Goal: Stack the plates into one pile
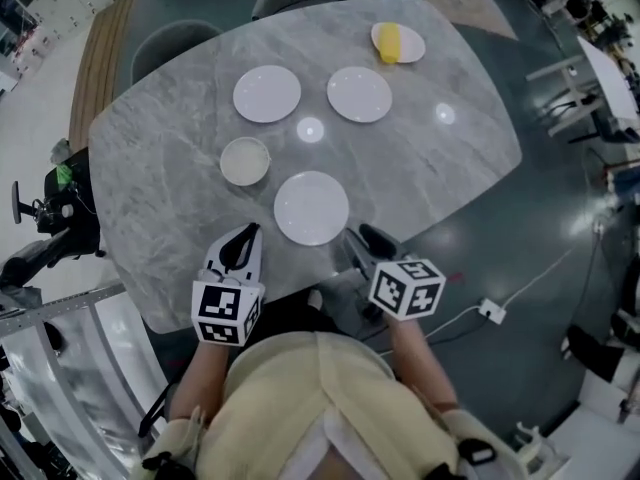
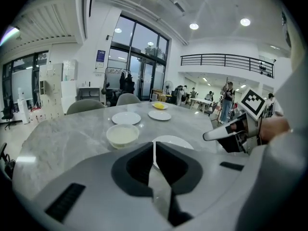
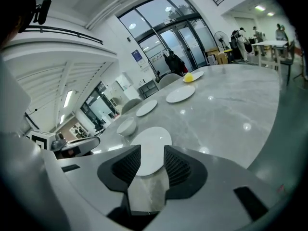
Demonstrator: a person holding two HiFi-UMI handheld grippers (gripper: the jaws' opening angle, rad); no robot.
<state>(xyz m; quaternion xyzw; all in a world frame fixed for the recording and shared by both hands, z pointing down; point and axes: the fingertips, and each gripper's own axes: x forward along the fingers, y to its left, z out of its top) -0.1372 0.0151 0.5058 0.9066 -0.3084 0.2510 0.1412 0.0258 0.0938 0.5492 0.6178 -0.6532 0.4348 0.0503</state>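
nearest plate (image 1: 312,207) lies flat on the counter (image 1: 450,178), just ahead of both tools and between them; right hand-held gripper (image 1: 365,238) is spread wide with nothing in it, its gap lined up on the plate's near rim, not touching, so I'd call it the better placed one; left hand-held gripper (image 1: 245,236) is clenched, empty; far plate (image 1: 267,94) sits well beyond

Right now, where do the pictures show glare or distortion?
Head view: lamp reflections make bright spots on the table, one beyond the nearest plate. Left gripper view: fisheye bends the room, corners dark. Right gripper view: same bending, tilted horizon, glare spots on the table.
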